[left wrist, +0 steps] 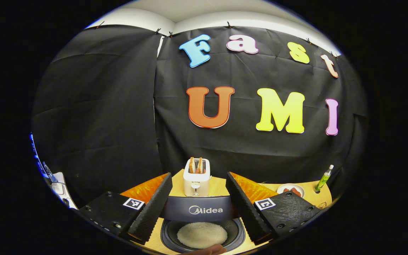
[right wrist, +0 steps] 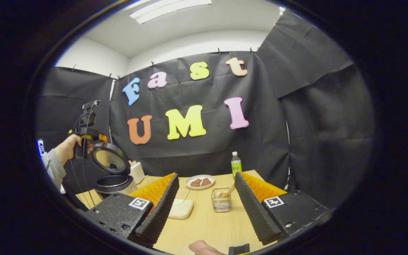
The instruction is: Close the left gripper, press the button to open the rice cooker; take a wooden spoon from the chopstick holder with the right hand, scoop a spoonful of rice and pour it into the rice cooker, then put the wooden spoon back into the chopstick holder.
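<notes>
In the left gripper view, the rice cooker (left wrist: 202,232) is cut off by the lower edge and its lid is foreshortened to a band. In the right gripper view, the wooden spoon (right wrist: 225,194) in the chopstick holder (right wrist: 221,204) is too small to make out; the left gripper (right wrist: 88,136) is mostly hidden by a hand (right wrist: 70,147).

My left gripper (left wrist: 198,216) hung with its jaws spread wide. My right gripper (right wrist: 205,212) was likewise open, and my left hand (right wrist: 70,148) was raised high.
</notes>
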